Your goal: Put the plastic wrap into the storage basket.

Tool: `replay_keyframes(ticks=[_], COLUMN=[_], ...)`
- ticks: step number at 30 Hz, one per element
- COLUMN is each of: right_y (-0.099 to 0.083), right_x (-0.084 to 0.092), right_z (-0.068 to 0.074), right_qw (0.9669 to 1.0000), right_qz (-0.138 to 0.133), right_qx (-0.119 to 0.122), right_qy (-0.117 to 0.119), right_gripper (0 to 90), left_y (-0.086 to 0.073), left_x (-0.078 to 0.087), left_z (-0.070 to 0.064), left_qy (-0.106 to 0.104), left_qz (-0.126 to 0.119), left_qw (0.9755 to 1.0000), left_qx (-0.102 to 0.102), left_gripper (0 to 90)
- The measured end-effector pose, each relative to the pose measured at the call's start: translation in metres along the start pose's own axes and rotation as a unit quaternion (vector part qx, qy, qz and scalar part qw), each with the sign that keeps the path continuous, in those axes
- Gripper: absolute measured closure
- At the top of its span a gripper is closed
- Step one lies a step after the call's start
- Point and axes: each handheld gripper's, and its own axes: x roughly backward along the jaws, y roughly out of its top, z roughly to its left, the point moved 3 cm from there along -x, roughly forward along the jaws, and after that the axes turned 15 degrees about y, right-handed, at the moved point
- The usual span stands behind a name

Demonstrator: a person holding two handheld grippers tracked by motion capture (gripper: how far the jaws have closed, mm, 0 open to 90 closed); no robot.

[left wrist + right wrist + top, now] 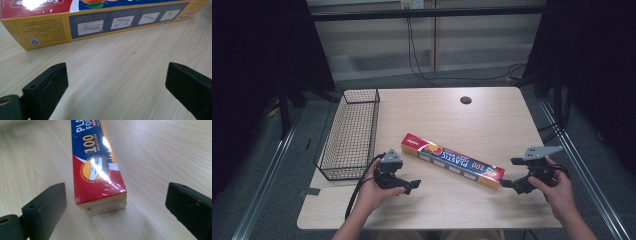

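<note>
Both grippers, left gripper (412,186) and right gripper (507,184), have jaws spread; the right should probably centre on the box (452,161) end before closing.

The high view looks forward and down from above the person's side, taking in the whole table (492,120). The left gripper view sits low over the tabletop, close, facing the long yellow side of the box (100,22) across its own spread jaws. The right gripper view, equally low and near, looks along the box (97,170) from one end. All three views share the box (452,161) and the wood around it.
</note>
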Motion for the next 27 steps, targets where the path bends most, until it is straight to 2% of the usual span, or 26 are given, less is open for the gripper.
replay_keyframes(ticks=[4,7,8,9,15,16,17,19,20,21,23,25,27], right_y=[-0.002,-0.002,-0.002,-0.001,-0.003,-0.003,-0.004,-0.006,-0.007,-0.007,-0.008,-0.009,-0.011], right_x=[0.000,0.002,0.003,0.003,0.004,0.004,0.006,0.008,0.008,0.010,0.011,0.013,0.014], right_z=[0.000,0.001,0.002,0.002,0.003,0.003,0.003,0.004,0.003,0.003,0.004,0.005,0.005], right_qw=[1.0000,1.0000,1.0000,1.0000,1.0000,1.0000,1.0000,1.0000,1.0000,1.0000,1.0000,0.9999,0.9999], right_qz=[0.000,-0.001,-0.003,-0.005,-0.002,-0.002,-0.004,-0.005,-0.004,-0.005,-0.008,-0.008,-0.009], right_qx=[-0.003,0.000,-0.001,-0.001,0.003,0.003,0.003,0.001,0.000,0.000,-0.001,-0.003,-0.005], right_qy=[0.001,0.001,0.001,0.000,0.000,0.000,0.000,0.001,-0.001,-0.003,-0.005,-0.007,-0.008], right_gripper=[3.4,3.5,3.5,3.5,3.6,3.6,3.6,3.6,3.6,3.7,3.7,3.7,3.7], left_y=[0.003,0.006,0.008,0.010,0.021,0.023,0.029,0.033,0.033,0.038,0.044,0.048,0.053], left_x=[-0.003,-0.005,-0.004,-0.005,-0.006,-0.006,-0.009,-0.012,-0.012,-0.016,-0.018,-0.021,-0.024], left_z=[-0.002,-0.005,-0.005,-0.006,-0.012,-0.013,-0.018,-0.022,-0.022,-0.025,-0.029,-0.031,-0.034], left_qy=[-0.006,-0.022,-0.019,-0.023,-0.044,-0.053,-0.073,-0.092,-0.092,-0.108,-0.103,-0.113,-0.114], left_qz=[0.002,0.004,0.005,0.003,-0.003,-0.003,-0.002,0.000,0.000,-0.002,-0.007,-0.004,-0.001], left_qw=[1.0000,0.9997,0.9998,0.9996,0.9990,0.9985,0.9973,0.9955,0.9955,0.9940,0.9941,0.9931,0.9925], left_qx=[-0.005,-0.006,-0.010,-0.012,-0.008,-0.010,-0.013,-0.021,-0.021,-0.018,-0.033,-0.031,-0.042], left_gripper=[4.4,4.6,4.6,4.5,2.8,2.4,2.0,1.8,1.2,1.2,1.5,1.5,1.5])
